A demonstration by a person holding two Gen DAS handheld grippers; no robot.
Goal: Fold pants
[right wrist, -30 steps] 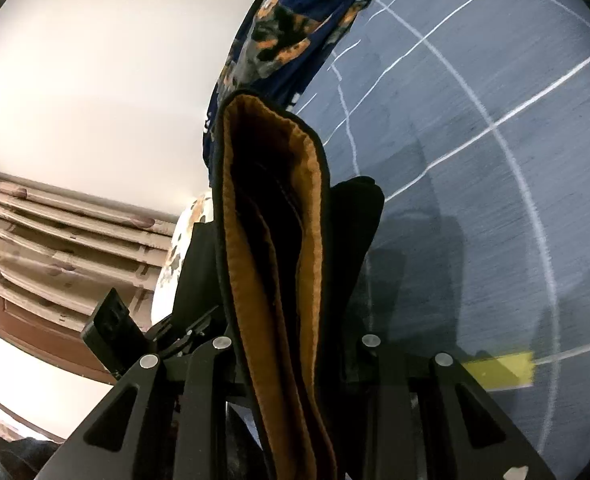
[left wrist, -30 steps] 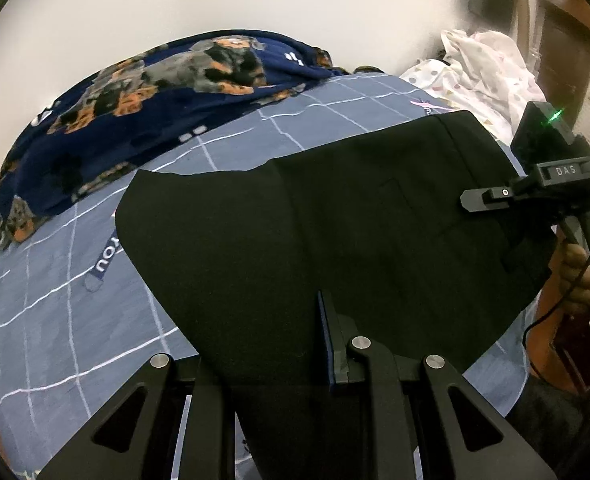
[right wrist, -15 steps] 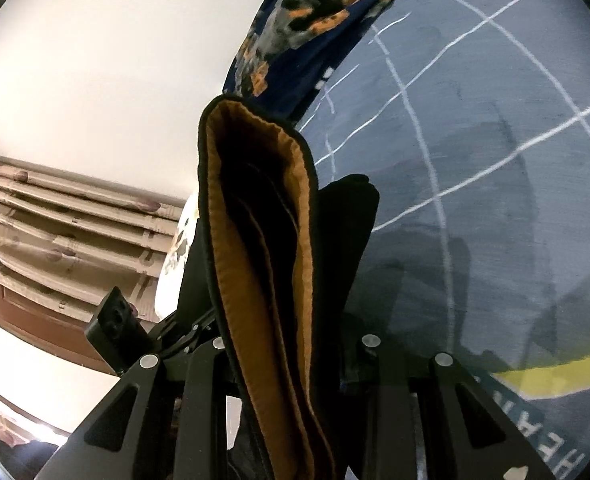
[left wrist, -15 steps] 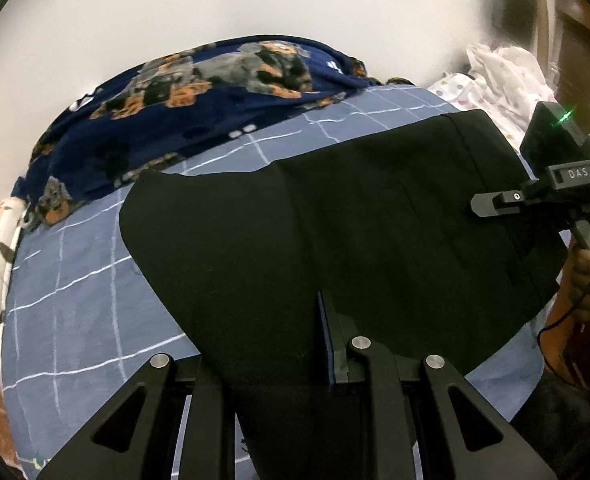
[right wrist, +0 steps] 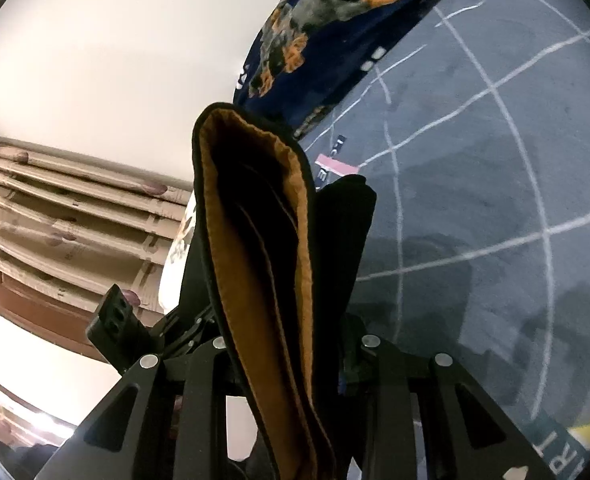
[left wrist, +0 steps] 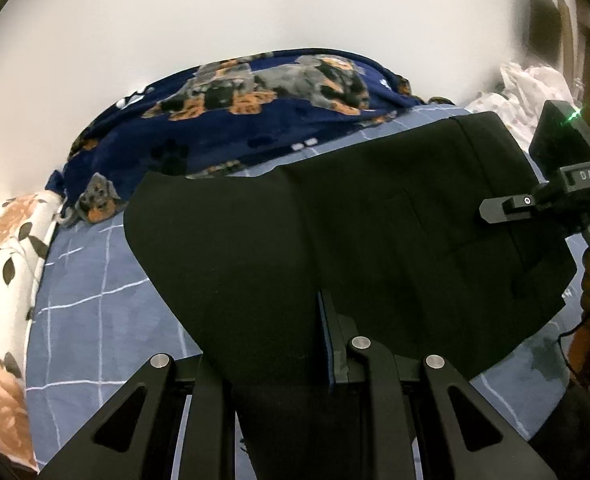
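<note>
Left claw (left wrist: 279,364) clamped on the black pants (left wrist: 335,240), right claw (right wrist: 291,364) pinching the orange-lined waistband (right wrist: 255,240): stretched between both to keep the fold flat above the bed (left wrist: 95,304), toward its far edge.

Your left wrist view looks from just behind the left gripper (left wrist: 279,364), facing across the bedsheet (left wrist: 95,320) toward the far wall (left wrist: 255,4). Your right wrist view sits close behind the right gripper (right wrist: 291,360), tilted leftward. Both share the dog-print blanket (left wrist: 255,120).
</note>
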